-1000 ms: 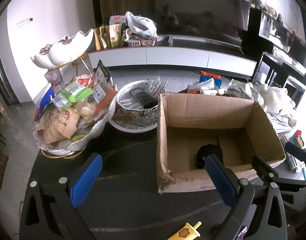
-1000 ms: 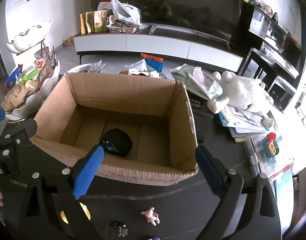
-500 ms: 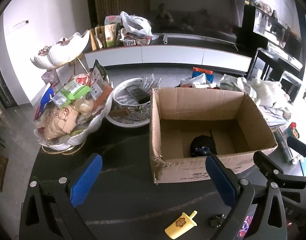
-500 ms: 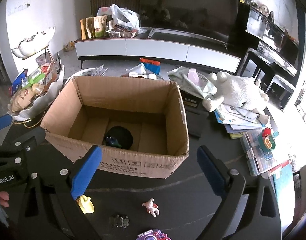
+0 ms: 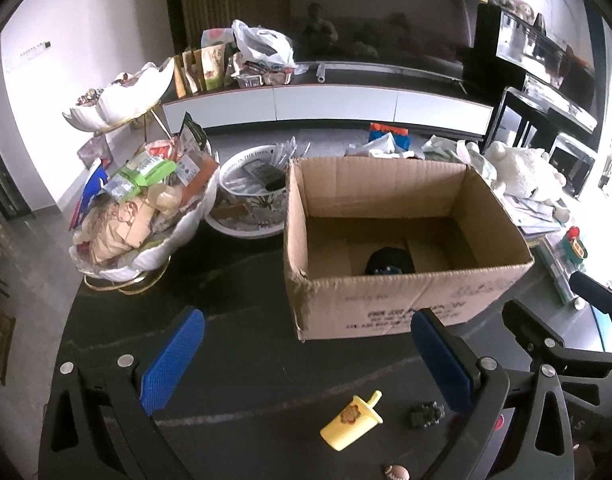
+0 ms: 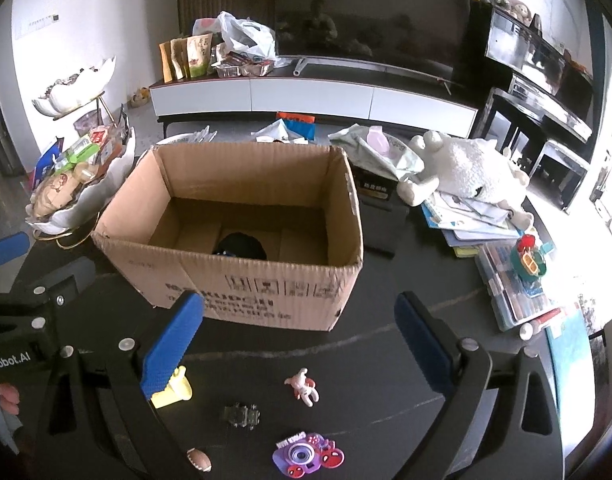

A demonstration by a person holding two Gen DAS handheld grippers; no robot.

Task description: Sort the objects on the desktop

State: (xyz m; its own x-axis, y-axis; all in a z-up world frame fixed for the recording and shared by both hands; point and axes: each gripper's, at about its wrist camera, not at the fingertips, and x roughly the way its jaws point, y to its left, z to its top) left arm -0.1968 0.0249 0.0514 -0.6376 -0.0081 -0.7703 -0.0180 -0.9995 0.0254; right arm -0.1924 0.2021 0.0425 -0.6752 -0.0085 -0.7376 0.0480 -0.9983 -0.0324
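An open cardboard box (image 5: 409, 304) (image 6: 242, 288) stands on the dark table with a black round object (image 5: 389, 262) (image 6: 242, 246) inside. In front of it lie small toys: a yellow popsicle toy (image 5: 351, 422) (image 6: 178, 392), a dark toy vehicle (image 5: 425, 414) (image 6: 242, 416), a small pink-white figure (image 6: 304, 386), a purple toy camera (image 6: 306, 454) and a tiny football (image 5: 397, 472) (image 6: 198, 458). My left gripper (image 5: 306, 364) is open and empty above the popsicle. My right gripper (image 6: 298, 344) is open and empty above the figure.
A white shell-shaped dish of snacks (image 5: 146, 216) and a patterned bowl (image 5: 246, 192) stand left of the box. A plush lamb (image 6: 465, 168) on papers and a plastic case (image 6: 513, 288) lie to the right. The table edge is at right.
Both grippers have pulled back from the box, away and upward. The box looks smaller and the small toys in front of it have come into view.
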